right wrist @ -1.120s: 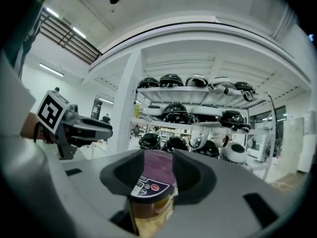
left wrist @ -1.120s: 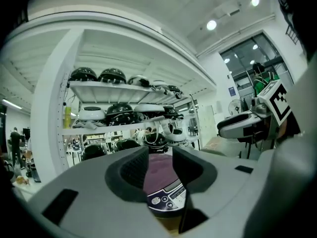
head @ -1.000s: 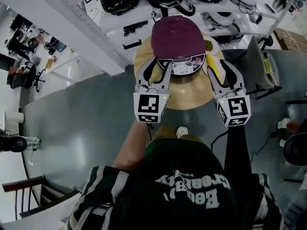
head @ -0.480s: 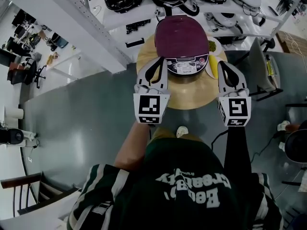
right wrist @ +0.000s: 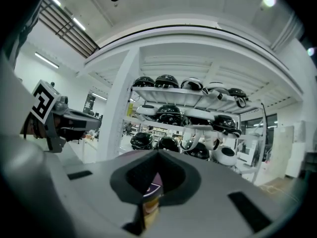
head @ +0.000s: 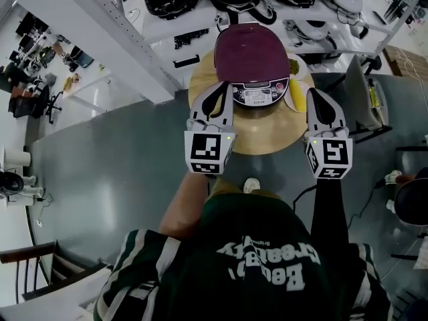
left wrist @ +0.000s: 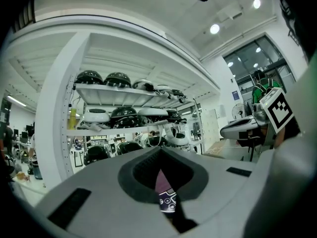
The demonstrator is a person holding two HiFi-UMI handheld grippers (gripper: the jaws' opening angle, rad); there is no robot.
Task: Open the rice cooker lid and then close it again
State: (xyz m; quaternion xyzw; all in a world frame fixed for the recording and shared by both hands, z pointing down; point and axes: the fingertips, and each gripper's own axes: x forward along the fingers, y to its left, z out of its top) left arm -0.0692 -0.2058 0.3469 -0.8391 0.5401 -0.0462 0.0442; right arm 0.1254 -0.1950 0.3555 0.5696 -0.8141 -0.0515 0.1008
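The rice cooker (head: 249, 53) has a maroon lid, which is down, and a silver control panel (head: 257, 96); it stands on a round wooden table (head: 257, 134). My left gripper (head: 223, 87) is shut and empty, just left of the cooker's front. My right gripper (head: 313, 95) is also shut and empty, to the cooker's right and apart from it. In the left gripper view the closed jaws leave a slit that shows the cooker's panel (left wrist: 167, 200). In the right gripper view the slit shows the maroon lid (right wrist: 154, 181) above a yellow object (right wrist: 148, 208).
A yellow object (head: 296, 92) and a plate with green food (head: 293, 65) lie on the table right of the cooker. White shelves (head: 200, 29) with several other cookers stand behind. A chair (head: 361, 89) is at the right. Grey floor surrounds the table.
Both grippers stood open on either side of the cooker's front a second ago; both are now shut with nothing between the jaws. The hands have stayed about where they were.
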